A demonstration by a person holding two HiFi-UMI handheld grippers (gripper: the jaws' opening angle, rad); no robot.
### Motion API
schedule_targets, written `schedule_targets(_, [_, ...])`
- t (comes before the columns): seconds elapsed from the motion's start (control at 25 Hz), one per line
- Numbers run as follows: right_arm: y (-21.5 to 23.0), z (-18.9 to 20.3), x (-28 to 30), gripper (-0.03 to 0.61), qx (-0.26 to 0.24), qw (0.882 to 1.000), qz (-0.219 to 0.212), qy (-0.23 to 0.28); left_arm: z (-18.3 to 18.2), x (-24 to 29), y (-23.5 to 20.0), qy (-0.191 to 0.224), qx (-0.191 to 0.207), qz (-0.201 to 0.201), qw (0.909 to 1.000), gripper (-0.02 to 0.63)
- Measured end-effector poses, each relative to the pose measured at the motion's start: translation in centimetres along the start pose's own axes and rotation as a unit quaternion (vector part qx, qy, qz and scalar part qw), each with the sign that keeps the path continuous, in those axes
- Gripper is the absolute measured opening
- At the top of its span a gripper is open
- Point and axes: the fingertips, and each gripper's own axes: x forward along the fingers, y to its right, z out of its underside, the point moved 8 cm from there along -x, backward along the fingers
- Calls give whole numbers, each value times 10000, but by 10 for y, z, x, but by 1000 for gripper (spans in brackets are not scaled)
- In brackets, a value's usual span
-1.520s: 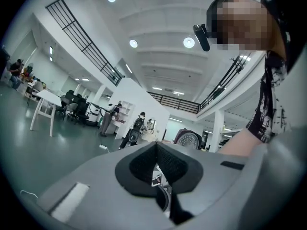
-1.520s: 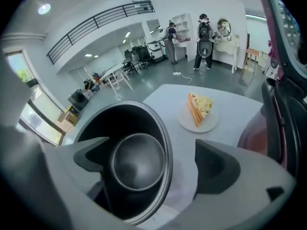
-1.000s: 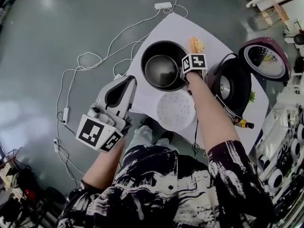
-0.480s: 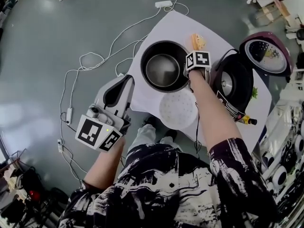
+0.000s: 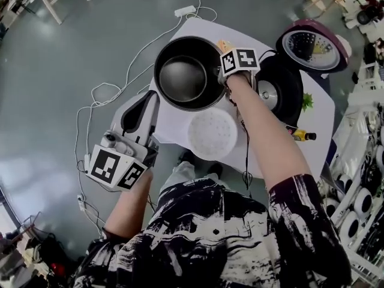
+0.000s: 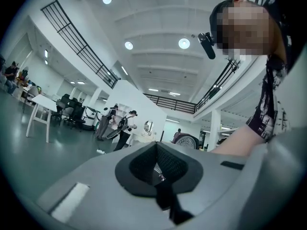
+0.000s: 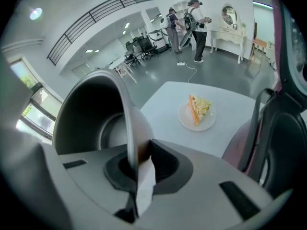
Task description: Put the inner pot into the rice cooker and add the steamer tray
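Observation:
My right gripper (image 5: 225,81) is shut on the right rim of the dark metal inner pot (image 5: 183,77), which hangs tilted above the white table (image 5: 174,128). In the right gripper view the pot's thin rim (image 7: 125,128) runs down between the closed jaws of that gripper (image 7: 136,169). To the right stands the black rice cooker (image 5: 282,95), its round lid (image 5: 312,44) flipped up. The white perforated steamer tray (image 5: 213,134) lies flat near the table's front. My left gripper (image 5: 143,104) hovers off the table's left side, shut and empty; its own view (image 6: 158,176) looks level across the hall.
A plate with a slice of cake (image 7: 197,111) sits on the table beyond the pot. A small bottle (image 5: 300,135) lies by the cooker. A power strip (image 5: 184,10) and white cables (image 5: 114,95) trail over the grey floor at left. People stand far off in the hall.
My right gripper has risen with the inner pot, lifting it off the table toward the upper left of the head view. The left gripper has come up slightly.

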Motion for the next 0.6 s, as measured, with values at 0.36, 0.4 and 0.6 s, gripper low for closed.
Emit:
schedule_targets(0.36, [49, -14, -157, 5, 236, 9967, 35, 779, -23, 55, 60, 207, 178, 760, 9967, 5])
schedule_targets(0.4, [66, -8, -176, 6, 322, 9959, 111, 832, -23, 65, 72, 196, 189, 866, 9959, 5])
schedule_targets(0.6, [155, 40, -248, 5, 1008, 9877, 555, 1056, -18, 104, 122, 125, 226, 1377, 9901, 5])
